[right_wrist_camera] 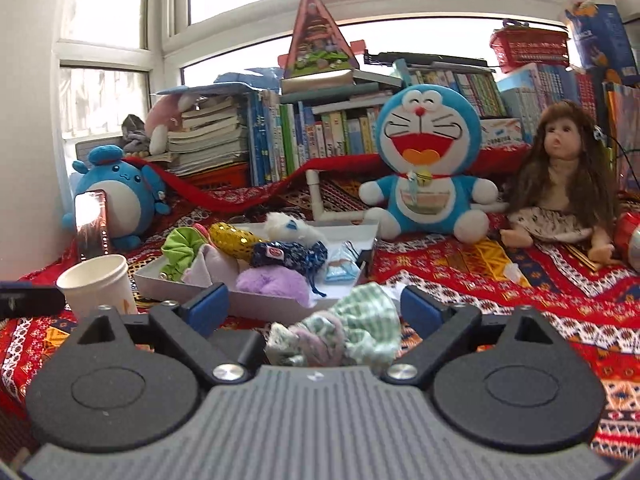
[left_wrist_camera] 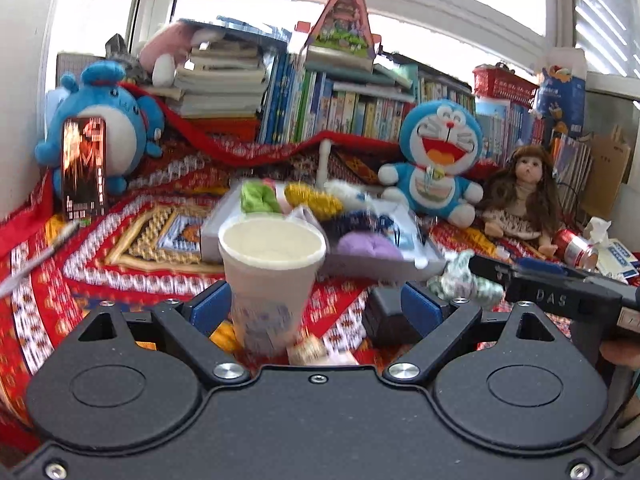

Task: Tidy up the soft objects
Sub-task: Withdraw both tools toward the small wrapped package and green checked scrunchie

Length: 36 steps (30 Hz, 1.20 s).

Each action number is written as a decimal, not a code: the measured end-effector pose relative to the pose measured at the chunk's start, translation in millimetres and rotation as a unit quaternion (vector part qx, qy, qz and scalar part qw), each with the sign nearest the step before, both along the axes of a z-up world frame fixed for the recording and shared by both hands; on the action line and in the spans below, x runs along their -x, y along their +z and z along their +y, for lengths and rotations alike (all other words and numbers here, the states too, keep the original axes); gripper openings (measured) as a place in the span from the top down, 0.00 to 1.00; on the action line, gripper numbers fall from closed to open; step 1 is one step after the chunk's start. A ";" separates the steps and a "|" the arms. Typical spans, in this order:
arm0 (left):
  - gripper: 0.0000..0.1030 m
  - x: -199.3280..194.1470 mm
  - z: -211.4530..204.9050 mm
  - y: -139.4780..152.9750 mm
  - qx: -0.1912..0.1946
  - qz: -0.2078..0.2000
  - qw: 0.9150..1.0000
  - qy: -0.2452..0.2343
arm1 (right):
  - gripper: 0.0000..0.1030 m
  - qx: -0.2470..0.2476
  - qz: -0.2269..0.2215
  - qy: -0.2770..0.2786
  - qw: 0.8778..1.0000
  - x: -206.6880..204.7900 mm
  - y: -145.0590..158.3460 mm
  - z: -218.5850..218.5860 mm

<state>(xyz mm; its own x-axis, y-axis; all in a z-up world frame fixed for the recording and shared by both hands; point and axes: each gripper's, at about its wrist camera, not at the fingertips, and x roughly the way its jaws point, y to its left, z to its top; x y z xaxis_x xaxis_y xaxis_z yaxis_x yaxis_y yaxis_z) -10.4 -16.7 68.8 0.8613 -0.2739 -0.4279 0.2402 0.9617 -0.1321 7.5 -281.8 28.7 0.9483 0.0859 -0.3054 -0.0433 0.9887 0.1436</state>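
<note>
Green-checked fabric, a scrunchie by the look of it, lies bunched on the patterned cloth just in front of the grey tray, and it sits between the blue pads of my right gripper. Those jaws stand wide with a gap on both sides of the fabric, so nothing is gripped yet.

My left gripper is just as wide open. A white paper cup stands between its pads, close against the left one, and I cannot tell if it touches; I judge it not held. The cup stands just left of the tray's near corner.

The tray already holds the other scrunchies: green, gold, navy and purple. I judge this the pick-up step for the last stray piece. Next I need to close squarely on the soft bundle, lift it over the tray's near wall and let go inside.
</note>
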 end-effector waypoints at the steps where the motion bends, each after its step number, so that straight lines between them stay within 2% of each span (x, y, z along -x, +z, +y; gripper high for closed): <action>1: 0.14 0.1 -2.2 -4.7 0.003 0.010 1.000 0.000 | 0.13 0.002 0.002 -0.005 1.000 0.2 -1.2 0.1; 6: 0.23 -5.5 -10.5 -23.5 0.012 0.062 0.998 0.002 | 0.18 -0.015 0.019 -0.025 0.999 -4.5 -8.2 -8.6; 12: 0.34 -10.9 -18.2 -31.7 0.003 0.078 0.997 0.025 | 0.17 -0.033 0.037 -0.036 0.998 -12.6 -15.4 -13.5; 16: 0.40 -15.4 -25.7 -36.7 -0.001 0.096 0.995 0.019 | 0.17 -0.031 0.043 -0.031 0.998 -16.9 -17.2 -12.1; 26: 0.44 -25.0 -39.1 -44.3 -0.004 0.108 0.993 0.050 | 0.16 -0.045 0.054 -0.031 0.997 -28.4 -20.2 -16.3; 30: 0.46 -32.5 -44.0 -51.7 0.001 0.127 0.990 0.063 | 0.15 -0.060 0.057 -0.032 0.996 -37.1 -19.8 -18.5; 35: 0.47 -33.5 -51.4 -54.6 -0.015 0.117 0.991 0.071 | 0.14 -0.064 0.067 -0.039 0.995 -49.5 -24.0 -14.3; 36: 0.50 -33.2 -52.4 -55.0 -0.018 0.115 0.991 0.073 | 0.14 -0.063 0.071 -0.040 0.995 -51.6 -25.5 -12.9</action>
<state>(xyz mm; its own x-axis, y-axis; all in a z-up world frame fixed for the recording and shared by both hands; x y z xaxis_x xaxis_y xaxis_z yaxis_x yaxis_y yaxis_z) 22.7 -69.1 13.8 0.7692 -0.1353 -0.6245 0.0666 0.9890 -0.1322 59.1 -294.7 3.2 0.9018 0.0580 -0.4283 0.0642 0.9620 0.2655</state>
